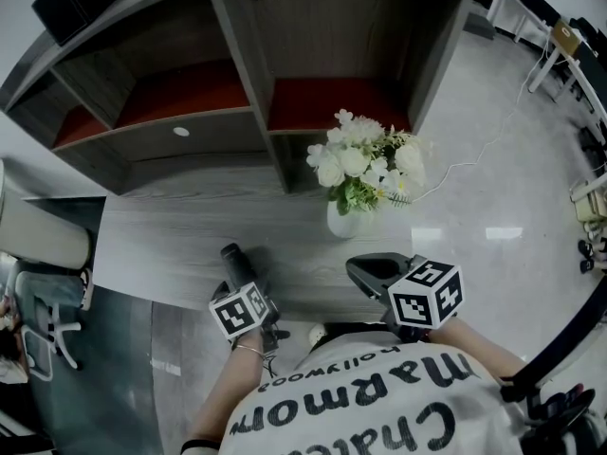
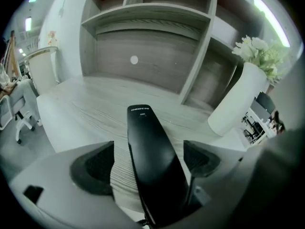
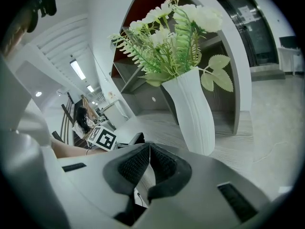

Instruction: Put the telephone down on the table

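left gripper (image 2: 148, 163) jaws stood wide in own view, phone (image 2: 145, 128) between, untouched, right gripper (image 3: 149, 160) closed, empty, head view alone showed phone by table (image 1: 171, 245) front edge, vase (image 1: 343, 221) right

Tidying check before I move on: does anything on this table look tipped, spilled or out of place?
Nothing stands out. The telephone lies on the table between the open jaws of the left gripper, which are clear of it. The vase of flowers stands upright, with nothing spilled around it.
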Motion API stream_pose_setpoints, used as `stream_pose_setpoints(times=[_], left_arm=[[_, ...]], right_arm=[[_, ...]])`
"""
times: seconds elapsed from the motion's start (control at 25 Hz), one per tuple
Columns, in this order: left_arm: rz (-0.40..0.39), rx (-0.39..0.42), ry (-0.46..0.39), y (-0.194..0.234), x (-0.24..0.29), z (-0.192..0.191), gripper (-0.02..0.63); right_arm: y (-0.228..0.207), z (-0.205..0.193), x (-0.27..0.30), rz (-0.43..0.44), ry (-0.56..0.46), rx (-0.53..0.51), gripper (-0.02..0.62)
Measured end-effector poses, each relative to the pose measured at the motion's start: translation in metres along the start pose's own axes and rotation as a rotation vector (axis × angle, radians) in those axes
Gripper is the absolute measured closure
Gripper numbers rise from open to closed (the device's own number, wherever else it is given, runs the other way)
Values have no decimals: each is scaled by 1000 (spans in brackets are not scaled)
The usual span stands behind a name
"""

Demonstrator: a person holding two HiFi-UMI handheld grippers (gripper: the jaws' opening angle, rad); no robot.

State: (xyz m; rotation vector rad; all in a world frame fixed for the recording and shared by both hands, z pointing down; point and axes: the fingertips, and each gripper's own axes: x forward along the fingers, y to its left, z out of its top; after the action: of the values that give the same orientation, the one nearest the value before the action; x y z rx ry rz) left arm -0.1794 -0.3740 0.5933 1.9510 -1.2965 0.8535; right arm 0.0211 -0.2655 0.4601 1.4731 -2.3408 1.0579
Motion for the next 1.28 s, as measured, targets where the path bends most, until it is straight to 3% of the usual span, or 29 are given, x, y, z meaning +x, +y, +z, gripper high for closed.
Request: stream_pose_setpoints(times=[0.68,0.84,1.0,1.28], left_arm=[[-182,-153,-241,-3,-87,10,189],[-217,-176,-300,0,-113,3,346],[-275,-230,-429,8,-146,-1,478],[-269,-278,-553,1,-202,-23,579]], right_arm=[[63,-45,5,75,45,-42,583],[79,-48,10,108,54,-72,583],[96,-48,15,154,54,-114,583],[107,-39,5,217,32,-129,583]])
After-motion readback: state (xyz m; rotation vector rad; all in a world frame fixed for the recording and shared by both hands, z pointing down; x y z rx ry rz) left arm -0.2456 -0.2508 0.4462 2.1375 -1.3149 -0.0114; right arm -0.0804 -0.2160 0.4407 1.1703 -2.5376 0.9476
